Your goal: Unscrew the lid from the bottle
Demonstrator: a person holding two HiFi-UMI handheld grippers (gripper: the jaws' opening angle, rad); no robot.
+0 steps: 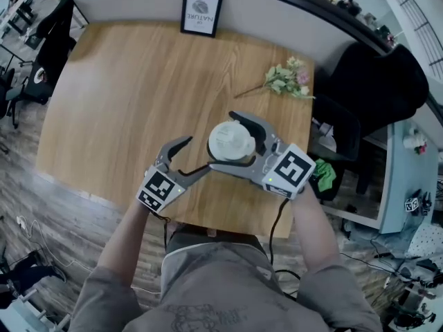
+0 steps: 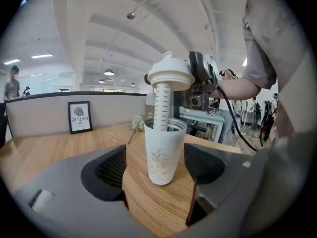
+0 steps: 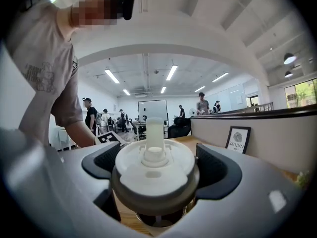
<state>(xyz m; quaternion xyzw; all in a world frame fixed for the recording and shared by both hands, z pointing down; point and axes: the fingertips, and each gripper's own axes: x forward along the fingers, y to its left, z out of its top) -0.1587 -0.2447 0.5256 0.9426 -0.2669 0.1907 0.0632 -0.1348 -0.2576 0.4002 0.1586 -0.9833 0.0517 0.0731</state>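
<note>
A white bottle (image 2: 163,155) with a faint print stands upright on the wooden table (image 1: 138,102), its mouth uncovered. My left gripper (image 2: 157,168) is open, its pads (image 2: 111,170) apart from the bottle on either side. My right gripper (image 3: 154,168) is shut on the white lid (image 3: 154,162) and holds it above the bottle. From the lid (image 2: 171,73) a marked white tube (image 2: 161,105) hangs down into the bottle's mouth. In the head view the lid (image 1: 230,142) hides the bottle, with the right gripper (image 1: 225,142) around it and the left gripper (image 1: 197,154) just left of it.
A framed "Nature" print (image 1: 201,14) stands at the table's far edge against the partition. A sprig of flowers (image 1: 287,79) lies at the far right corner. A black chair (image 1: 374,81) stands right of the table. People stand in the office behind.
</note>
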